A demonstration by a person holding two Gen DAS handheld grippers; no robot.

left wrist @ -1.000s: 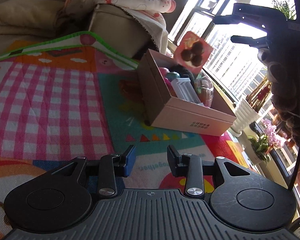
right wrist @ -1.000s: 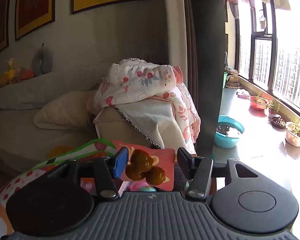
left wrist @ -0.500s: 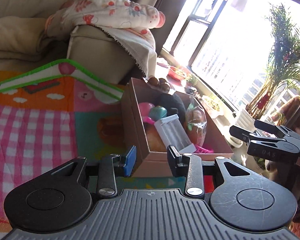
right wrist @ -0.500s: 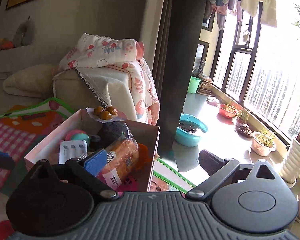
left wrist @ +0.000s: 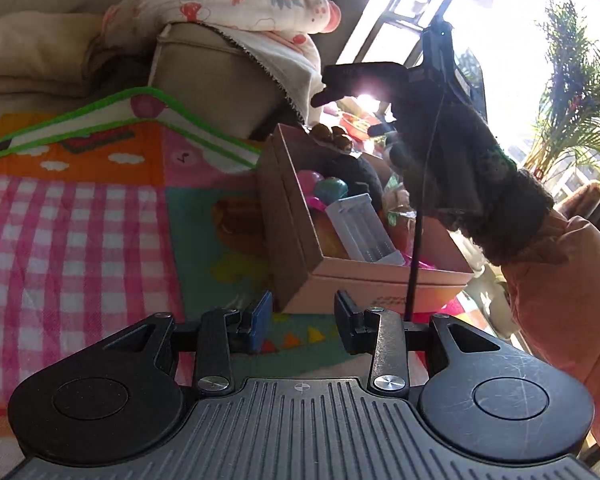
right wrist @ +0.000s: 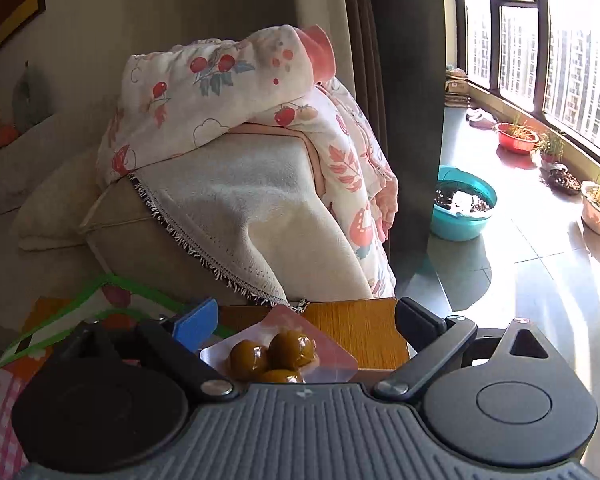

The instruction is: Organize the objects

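Snack packet [right wrist: 284, 354], three glossy brown balls on pink backing, loose between spread right fingers [right wrist: 198, 322]

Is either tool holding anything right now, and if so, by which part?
Nothing is held. The right tool is open over the snack pack, pads clear of it; the left tool has nothing between its fingers.

No legible text or labels

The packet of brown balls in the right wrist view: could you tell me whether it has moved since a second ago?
Yes. The packet of brown balls, earlier upright between the right gripper jaws, now lies flat on the box's far rim; the jaws have just opened.
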